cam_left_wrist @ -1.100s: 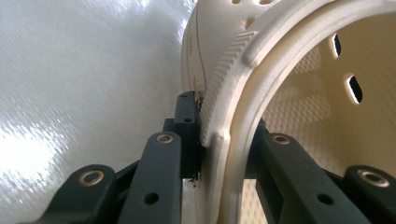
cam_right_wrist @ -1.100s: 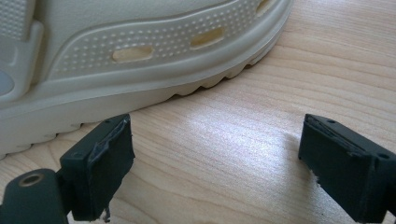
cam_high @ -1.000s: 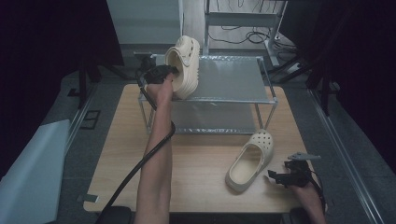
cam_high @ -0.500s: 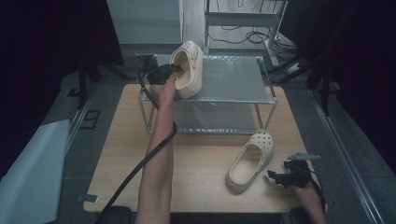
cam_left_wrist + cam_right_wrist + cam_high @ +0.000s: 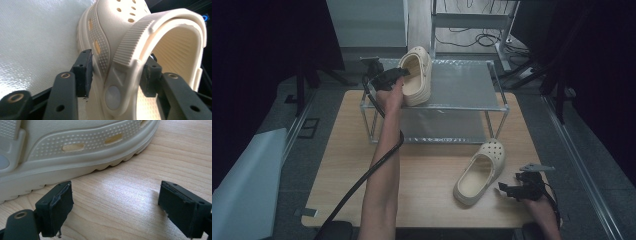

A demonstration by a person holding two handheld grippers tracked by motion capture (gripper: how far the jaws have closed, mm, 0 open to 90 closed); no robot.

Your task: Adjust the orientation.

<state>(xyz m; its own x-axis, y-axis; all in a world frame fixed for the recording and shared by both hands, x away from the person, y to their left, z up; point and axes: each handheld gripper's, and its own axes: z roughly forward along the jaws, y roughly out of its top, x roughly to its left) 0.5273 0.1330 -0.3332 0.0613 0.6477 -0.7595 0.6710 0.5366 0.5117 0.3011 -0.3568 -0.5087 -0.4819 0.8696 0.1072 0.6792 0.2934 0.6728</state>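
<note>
Nearest to the person, the right hand-held gripper [image 5: 507,189] rests low on the wooden tabletop [image 5: 427,170], its jaws wide apart with nothing between them. In the right gripper view, only bare wood lies between the two pads, and the sole edge of a cream clog [image 5: 75,157] passes just beyond the left pad without touching it. From the high view, this second clog [image 5: 479,172] lies on the tabletop just beside that gripper, its toe pointing toward the metal shoe rack [image 5: 462,85].

Farther away, the left hand-held gripper [image 5: 399,75] reaches to the top shelf of the rack, where the first clog [image 5: 417,75] sits near the left end. In the left gripper view its jaws have just been opening: the side wall of the clog [image 5: 125,62], near the strap rivet, is between them, but a gap shows beside the left pad [image 5: 85,72], so the grip seems released. I cannot tell whether the right pad touches the inner wall.

My judgement is that the step in hand is letting go of the first clog on the shelf. The next move calls for drawing the left gripper back without dragging the clog, and then the right gripper must close on the side of the second clog to lift it beside the first.
</note>
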